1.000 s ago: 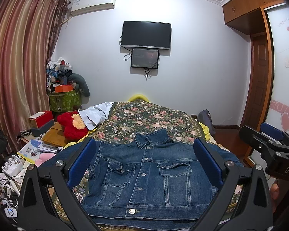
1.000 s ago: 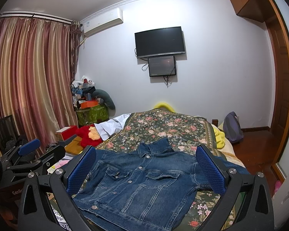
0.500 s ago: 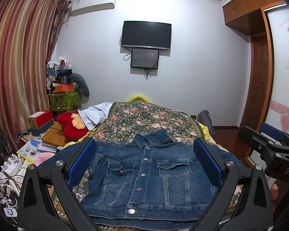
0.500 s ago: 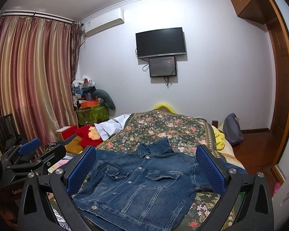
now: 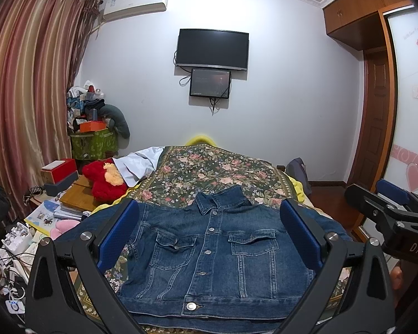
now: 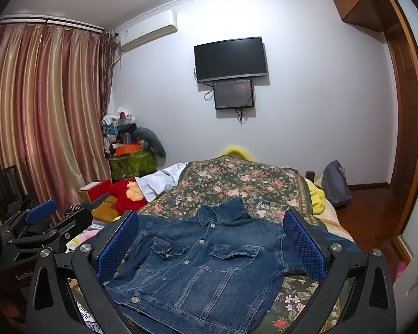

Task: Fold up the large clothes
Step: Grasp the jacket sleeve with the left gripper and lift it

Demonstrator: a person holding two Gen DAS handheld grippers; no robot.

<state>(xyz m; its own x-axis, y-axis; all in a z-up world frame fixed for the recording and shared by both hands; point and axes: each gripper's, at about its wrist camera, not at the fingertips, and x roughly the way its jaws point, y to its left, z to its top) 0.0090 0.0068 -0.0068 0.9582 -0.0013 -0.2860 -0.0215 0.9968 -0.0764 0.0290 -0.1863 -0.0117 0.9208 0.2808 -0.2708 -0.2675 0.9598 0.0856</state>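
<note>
Left wrist: denim jacket (image 5: 209, 256) collar points away.

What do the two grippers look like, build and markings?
Both match: the left gripper and right gripper have black angular linkage arms with triangular cut-outs and silver pivot bolts, and blue textured pads. White lettering shows on each body seen from the other view, only partly readable. No cables or sleeves are visible.
</note>
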